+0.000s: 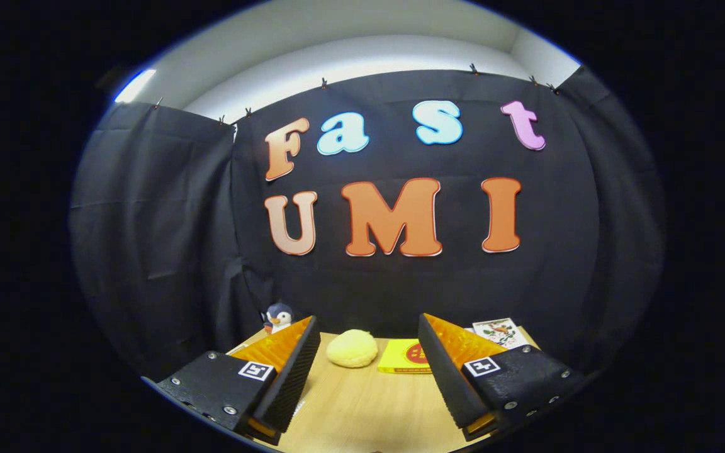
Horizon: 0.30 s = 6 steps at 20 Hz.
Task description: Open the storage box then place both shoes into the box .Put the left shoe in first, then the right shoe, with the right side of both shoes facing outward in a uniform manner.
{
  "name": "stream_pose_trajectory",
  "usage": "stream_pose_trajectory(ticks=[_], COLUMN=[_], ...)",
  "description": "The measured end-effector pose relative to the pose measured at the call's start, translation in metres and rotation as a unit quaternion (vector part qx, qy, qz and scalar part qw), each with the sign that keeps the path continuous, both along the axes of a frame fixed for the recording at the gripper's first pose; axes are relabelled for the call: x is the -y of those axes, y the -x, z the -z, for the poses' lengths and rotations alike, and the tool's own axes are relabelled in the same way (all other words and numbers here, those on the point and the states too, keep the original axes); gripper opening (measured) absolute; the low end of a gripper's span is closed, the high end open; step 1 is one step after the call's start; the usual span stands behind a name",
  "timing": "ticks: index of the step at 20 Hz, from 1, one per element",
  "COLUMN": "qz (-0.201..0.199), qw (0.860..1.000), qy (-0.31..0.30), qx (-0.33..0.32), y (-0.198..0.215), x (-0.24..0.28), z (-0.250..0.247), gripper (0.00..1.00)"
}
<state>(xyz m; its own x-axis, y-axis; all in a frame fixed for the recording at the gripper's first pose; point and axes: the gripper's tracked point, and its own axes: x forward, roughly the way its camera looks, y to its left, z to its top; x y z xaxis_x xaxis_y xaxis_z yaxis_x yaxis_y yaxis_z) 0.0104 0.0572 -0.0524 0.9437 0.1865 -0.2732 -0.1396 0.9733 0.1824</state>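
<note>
Wooden table (362, 409) carries a yellow plush lump (352, 348), a flat yellow box (404, 357), a penguin toy (277, 317) and a picture card (501, 331).

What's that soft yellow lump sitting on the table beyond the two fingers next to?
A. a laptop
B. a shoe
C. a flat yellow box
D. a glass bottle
C: the yellow lump lies on the wooden table just beside a flat yellow box, beyond the open gripper, whose fingers hold nothing.
</note>
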Motion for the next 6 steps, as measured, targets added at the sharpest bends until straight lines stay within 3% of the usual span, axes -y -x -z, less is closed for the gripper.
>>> stream_pose_trajectory(ticks=[6], qz=[0.026], qw=[0.997], qy=[0.028], qx=[0.062], y=[0.007], x=[0.048], z=[-0.029], gripper=[0.94])
